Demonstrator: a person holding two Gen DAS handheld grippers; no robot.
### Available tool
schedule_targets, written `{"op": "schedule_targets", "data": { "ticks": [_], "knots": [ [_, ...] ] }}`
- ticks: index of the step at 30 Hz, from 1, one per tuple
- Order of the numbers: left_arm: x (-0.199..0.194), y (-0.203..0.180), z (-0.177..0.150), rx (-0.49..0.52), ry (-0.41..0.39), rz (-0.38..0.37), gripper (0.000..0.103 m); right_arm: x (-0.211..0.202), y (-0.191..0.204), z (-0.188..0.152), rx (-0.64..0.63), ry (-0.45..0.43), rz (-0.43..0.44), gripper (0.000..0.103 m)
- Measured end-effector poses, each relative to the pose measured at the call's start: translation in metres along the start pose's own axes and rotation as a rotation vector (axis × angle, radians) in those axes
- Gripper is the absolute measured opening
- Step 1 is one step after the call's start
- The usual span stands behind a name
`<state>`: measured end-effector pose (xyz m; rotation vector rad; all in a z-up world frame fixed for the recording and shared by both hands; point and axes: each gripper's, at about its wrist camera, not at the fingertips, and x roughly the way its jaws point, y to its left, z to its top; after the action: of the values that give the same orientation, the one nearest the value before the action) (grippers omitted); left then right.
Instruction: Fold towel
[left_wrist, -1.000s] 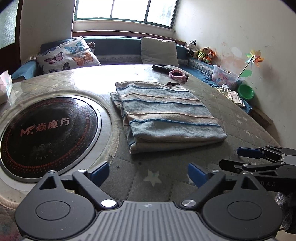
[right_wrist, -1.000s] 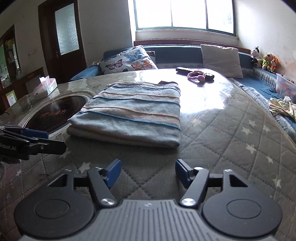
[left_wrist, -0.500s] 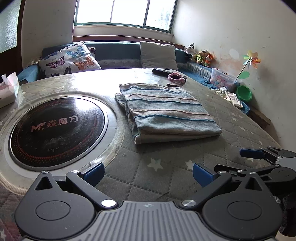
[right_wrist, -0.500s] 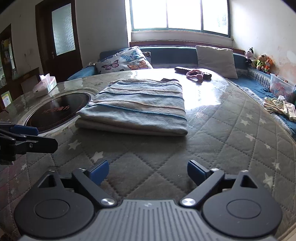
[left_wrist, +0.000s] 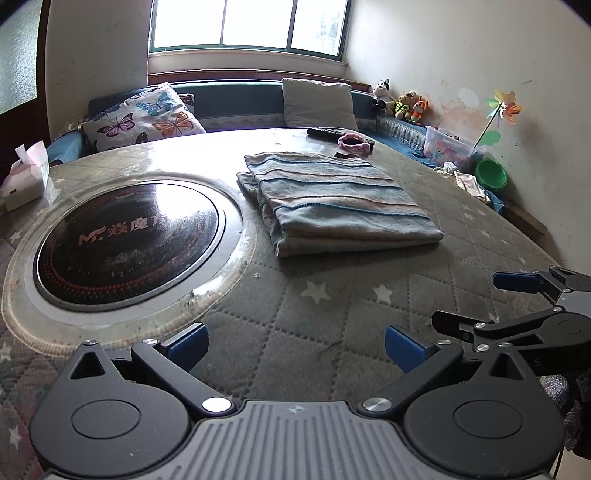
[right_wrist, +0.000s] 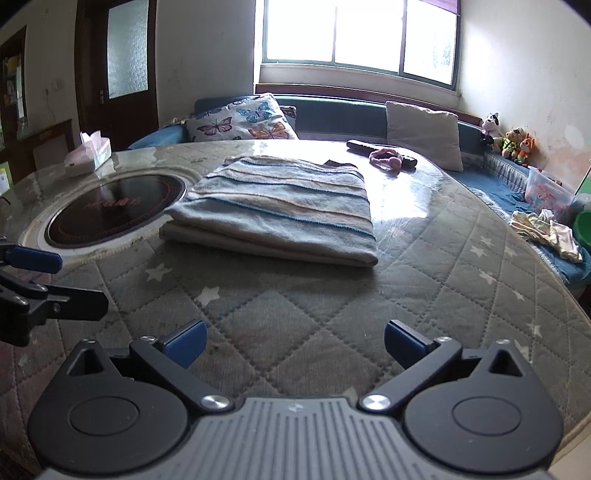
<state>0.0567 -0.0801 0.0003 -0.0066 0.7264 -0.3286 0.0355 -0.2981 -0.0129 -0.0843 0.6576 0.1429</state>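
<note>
Daylight is pouring through a wide window (right_wrist: 360, 35) at the far end of a lived-in room, where a blue bench is running along the far wall and carrying a butterfly-print cushion (left_wrist: 142, 118) and a plain grey cushion (right_wrist: 424, 133). In the foreground, a round table (left_wrist: 332, 317) is sitting under a quilted grey cover scattered with white stars, with a clear sheet lying glossy over its far half. A black circular cooktop (left_wrist: 129, 236) with red lettering is sitting set into the table's left side.

The striped towel (left_wrist: 336, 201) is lying folded into a thick rectangle near the middle of the table, just right of the cooktop, its blue and beige bands running across it and its layered edges showing at the near-left corner. Nothing is touching it.

The left gripper (left_wrist: 295, 341) is hovering low over the near edge of the table, its blue-tipped fingers spread wide and holding nothing. The right gripper (right_wrist: 295, 341) is hovering beside it on the right, fingers likewise spread wide and empty; both are sitting well short of the towel.

Beyond the towel, a dark remote (left_wrist: 327, 132) and a pink hair band (right_wrist: 386, 160) are lying near the table's far edge. A tissue box (right_wrist: 88, 155) is standing at the far left. Soft toys (left_wrist: 402, 101) are lining the bench on the right, near a paper pinwheel (left_wrist: 502, 109) and a green bowl (left_wrist: 490, 173).
</note>
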Motion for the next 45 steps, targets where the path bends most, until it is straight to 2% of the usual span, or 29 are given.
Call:
{"op": "schedule_targets", "data": {
  "ticks": [28, 45],
  "knots": [
    [-0.017, -0.016, -0.023, 0.031, 0.010, 0.053, 0.103, -0.014, -0.001, -0.023, 0.059, 0.004, -0.057, 0.103],
    [-0.018, -0.018, -0.024, 0.042, 0.012, 0.073, 0.103, -0.015, 0.004, -0.023, 0.065, -0.006, -0.066, 0.103]
  ]
}}
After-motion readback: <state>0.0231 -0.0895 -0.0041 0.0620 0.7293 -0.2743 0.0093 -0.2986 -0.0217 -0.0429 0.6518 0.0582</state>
